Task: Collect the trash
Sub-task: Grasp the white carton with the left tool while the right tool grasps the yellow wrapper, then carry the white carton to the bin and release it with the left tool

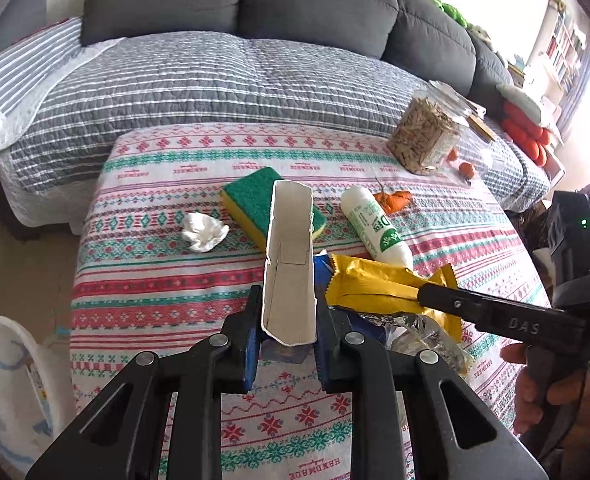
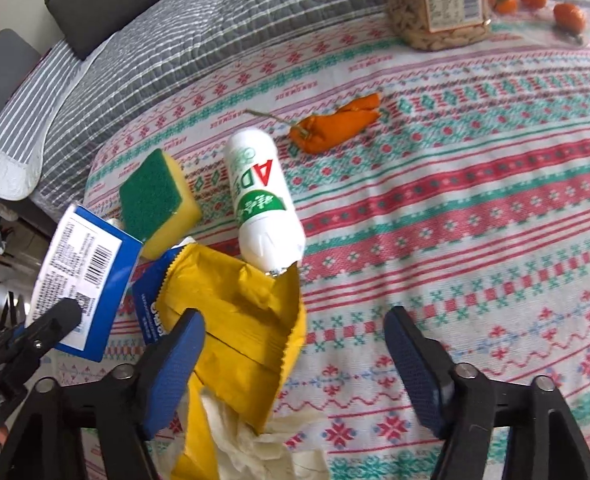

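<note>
The left gripper had its blue-padded fingers pressed against both sides of an opened blue cardboard box with a white inside, lifted clear of the patterned red, green and white tablecloth. The right gripper stood wide open with nothing between its pads; its left finger touched or overlapped a crumpled yellow foil snack wrapper, while the other hung over bare cloth.

Beside the wrapper lay a white plastic bottle with a green label, its lower end against the wrapper's edge, then a green-topped yellow sponge, orange peel and a crumpled white tissue. A white bin sat low at the table's left.

The grip on the box looked shallow, near its lower end, so a swing toward the bin could tip it out. If the right fingers closed as they stood, they would likely pinch only one loose fold, and the slick foil might slip or drag the bottle rolling. The two grippers were close, so a collision seemed possible
</note>
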`<action>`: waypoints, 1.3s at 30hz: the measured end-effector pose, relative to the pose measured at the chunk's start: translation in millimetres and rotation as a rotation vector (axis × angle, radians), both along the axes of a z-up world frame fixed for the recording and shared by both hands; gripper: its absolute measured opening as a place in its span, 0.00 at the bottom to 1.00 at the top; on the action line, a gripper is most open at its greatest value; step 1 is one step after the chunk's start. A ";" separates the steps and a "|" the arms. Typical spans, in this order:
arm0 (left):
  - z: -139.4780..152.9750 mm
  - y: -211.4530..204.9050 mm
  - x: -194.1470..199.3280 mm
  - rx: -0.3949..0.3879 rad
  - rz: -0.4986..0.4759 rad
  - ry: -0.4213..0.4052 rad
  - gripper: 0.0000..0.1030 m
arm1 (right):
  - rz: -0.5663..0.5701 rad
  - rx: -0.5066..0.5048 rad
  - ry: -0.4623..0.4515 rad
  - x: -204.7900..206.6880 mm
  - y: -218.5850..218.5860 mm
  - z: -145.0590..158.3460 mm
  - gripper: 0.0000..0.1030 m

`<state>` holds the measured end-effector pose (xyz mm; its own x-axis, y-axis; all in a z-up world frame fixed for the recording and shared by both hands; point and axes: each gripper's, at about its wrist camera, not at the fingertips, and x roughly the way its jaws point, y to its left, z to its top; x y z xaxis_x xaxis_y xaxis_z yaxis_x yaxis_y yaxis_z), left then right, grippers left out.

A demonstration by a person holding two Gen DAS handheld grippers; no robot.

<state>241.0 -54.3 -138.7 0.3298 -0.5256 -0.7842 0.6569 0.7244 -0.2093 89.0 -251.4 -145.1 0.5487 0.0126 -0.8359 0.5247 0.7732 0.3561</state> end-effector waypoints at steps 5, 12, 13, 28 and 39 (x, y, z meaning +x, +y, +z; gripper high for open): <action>0.6 8.4 -0.3 0.005 0.005 -0.003 0.23 | 0.023 0.033 -0.004 9.0 6.3 -5.5 0.51; 7.3 21.6 0.8 -0.005 0.018 -0.009 0.23 | 0.021 0.051 -0.059 6.8 10.2 9.8 0.18; 8.6 23.2 0.0 -0.008 0.019 -0.008 0.23 | 0.024 0.036 -0.070 3.9 11.8 15.8 0.17; 16.3 58.0 -15.5 -0.005 0.014 0.009 0.23 | 0.004 -0.076 -0.158 -47.9 41.4 74.3 0.17; 23.8 118.4 -15.9 0.010 0.073 -0.007 0.23 | 0.011 -0.134 -0.133 -78.3 74.1 81.2 0.17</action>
